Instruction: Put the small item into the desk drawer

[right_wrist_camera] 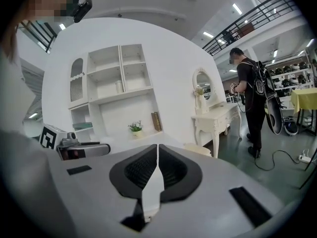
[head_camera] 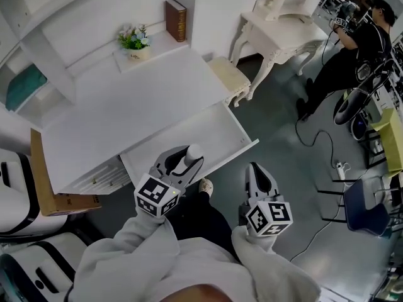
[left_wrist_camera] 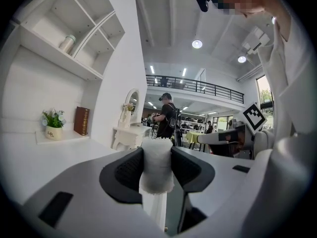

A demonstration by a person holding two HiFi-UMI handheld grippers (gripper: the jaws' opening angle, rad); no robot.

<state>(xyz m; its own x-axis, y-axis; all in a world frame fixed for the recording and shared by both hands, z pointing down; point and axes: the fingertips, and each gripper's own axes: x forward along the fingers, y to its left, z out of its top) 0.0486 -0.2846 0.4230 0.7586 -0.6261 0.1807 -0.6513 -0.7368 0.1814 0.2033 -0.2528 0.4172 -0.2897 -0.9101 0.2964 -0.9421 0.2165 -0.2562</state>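
Small item (left_wrist_camera: pixel 157 157): a white, soft-looking upright roll that is sitting squarely between the two dark pads of the left gripper (left_wrist_camera: pixel 157 168). One pad (left_wrist_camera: pixel 130 170) is pressing on each flank, while the item's top is rising above the pads and its lower part is hanging below them. The jaws are standing partly apart, closed on the item's width. In the head view the item (head_camera: pixel 192 151) is showing as a pale rounded tip at the front of the left gripper (head_camera: pixel 184 162), over the near edge of the open drawer (head_camera: pixel 208 131); whether it is touching the drawer cannot be told. The drawer is standing pulled out from under the white desk (head_camera: pixel 138 99), its floor white. The right gripper (right_wrist_camera: pixel 157 170) is carrying nothing, its pads meeting along a thin line. In the head view the right gripper (head_camera: pixel 255 172) is hanging beside the drawer's right corner, over the grey floor. On the shelf behind the desk a potted plant (head_camera: pixel 135 43) and a brown book (head_camera: pixel 175 19) are standing.
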